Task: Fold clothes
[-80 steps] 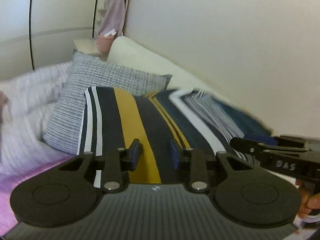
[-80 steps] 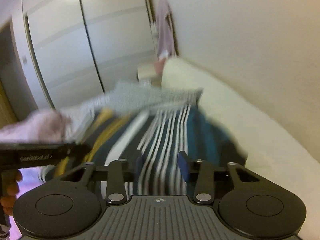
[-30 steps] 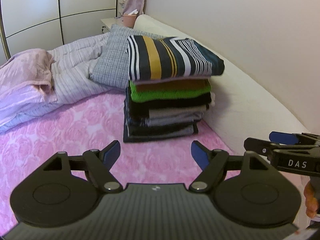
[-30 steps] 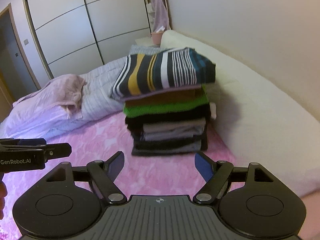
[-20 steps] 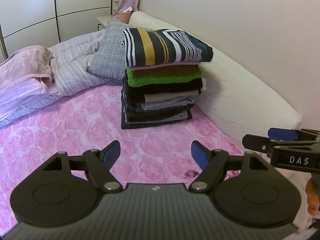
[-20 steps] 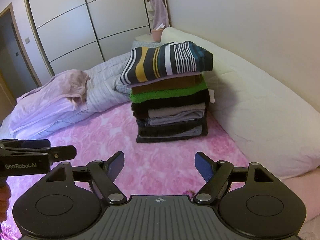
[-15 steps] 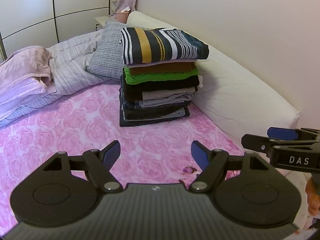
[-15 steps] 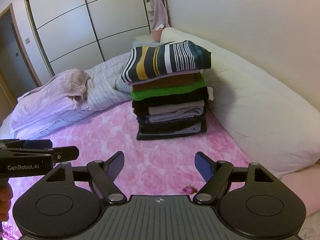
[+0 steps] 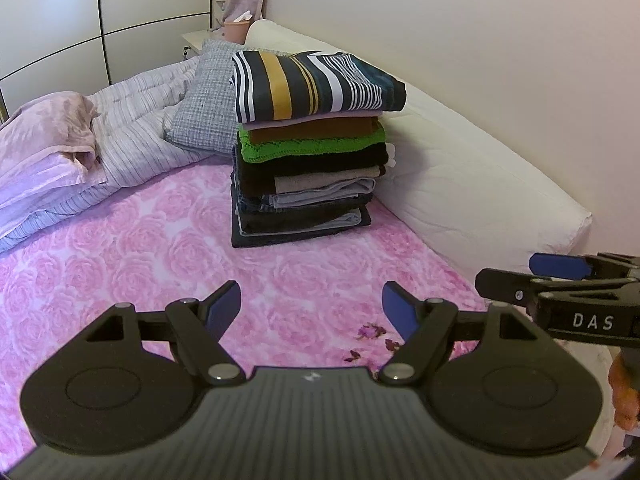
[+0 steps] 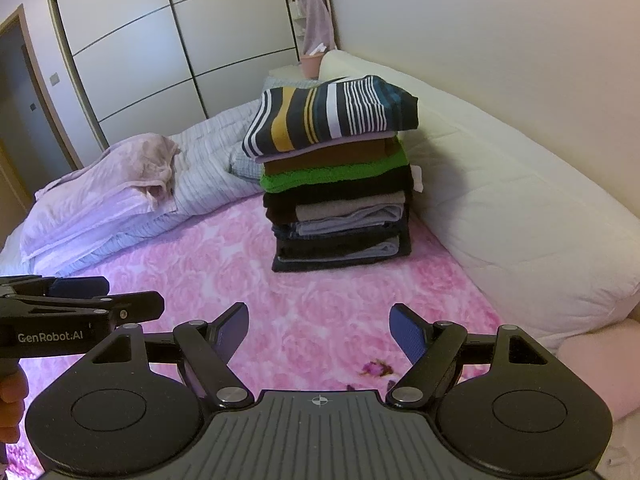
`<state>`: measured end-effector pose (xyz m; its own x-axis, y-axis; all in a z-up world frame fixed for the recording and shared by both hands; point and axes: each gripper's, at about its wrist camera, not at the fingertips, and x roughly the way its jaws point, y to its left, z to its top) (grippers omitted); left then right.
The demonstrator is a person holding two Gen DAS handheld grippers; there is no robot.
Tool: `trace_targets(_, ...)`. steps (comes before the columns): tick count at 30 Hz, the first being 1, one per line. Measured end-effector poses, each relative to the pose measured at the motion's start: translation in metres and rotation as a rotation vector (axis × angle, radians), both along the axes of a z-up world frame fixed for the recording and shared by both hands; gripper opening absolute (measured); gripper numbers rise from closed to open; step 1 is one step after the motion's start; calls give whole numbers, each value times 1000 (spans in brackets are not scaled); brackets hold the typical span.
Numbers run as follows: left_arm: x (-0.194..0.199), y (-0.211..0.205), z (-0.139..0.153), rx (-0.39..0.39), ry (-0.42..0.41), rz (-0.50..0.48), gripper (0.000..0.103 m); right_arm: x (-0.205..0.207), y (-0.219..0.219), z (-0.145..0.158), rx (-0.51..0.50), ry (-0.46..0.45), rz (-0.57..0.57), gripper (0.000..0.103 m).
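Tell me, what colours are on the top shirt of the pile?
Navy, white, mustard and teal stripes on the top shirt; clearest in the right wrist view.

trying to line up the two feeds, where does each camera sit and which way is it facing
Left wrist: on the left gripper, angled down at the pink bedspread; its open fingers show, the right gripper at right.
Right wrist: on the right gripper, same heading; open fingers, the left gripper at left.
Shared: the stack of folded clothes, striped top piece, white bolster.
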<state>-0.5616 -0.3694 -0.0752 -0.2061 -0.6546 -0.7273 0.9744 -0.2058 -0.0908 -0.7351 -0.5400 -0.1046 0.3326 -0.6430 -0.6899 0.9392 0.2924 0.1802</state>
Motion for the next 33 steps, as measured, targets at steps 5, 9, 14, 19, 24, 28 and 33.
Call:
trace_targets(5, 1, 1, -2, 4, -2, 2, 75, 0, 1, -1, 1, 4, -2, 75)
trace_targets(9, 1, 0, -2, 2, -1, 0, 75, 0, 1, -2, 4, 8, 1, 75)
trace_targets(14, 1, 0, -4, 5, 0, -8, 75, -1, 2, -3, 7, 13, -2, 75)
trace_targets(19, -1, -2, -5, 6, -1, -15, 75, -2, 1, -3, 10, 16, -8, 75)
trace_targets(24, -3, -2, -6, 9, -3, -23, 75, -3, 0, -4, 13, 17, -8, 75)
trace_targets(28, -5, -2, -7, 3, -5, -28, 75, -5, 1, -4, 16, 16, -12, 75)
trace_targets(33, -6, -3, -9, 10, -2, -38, 75, -7, 2, -5, 18, 19, -18, 75)
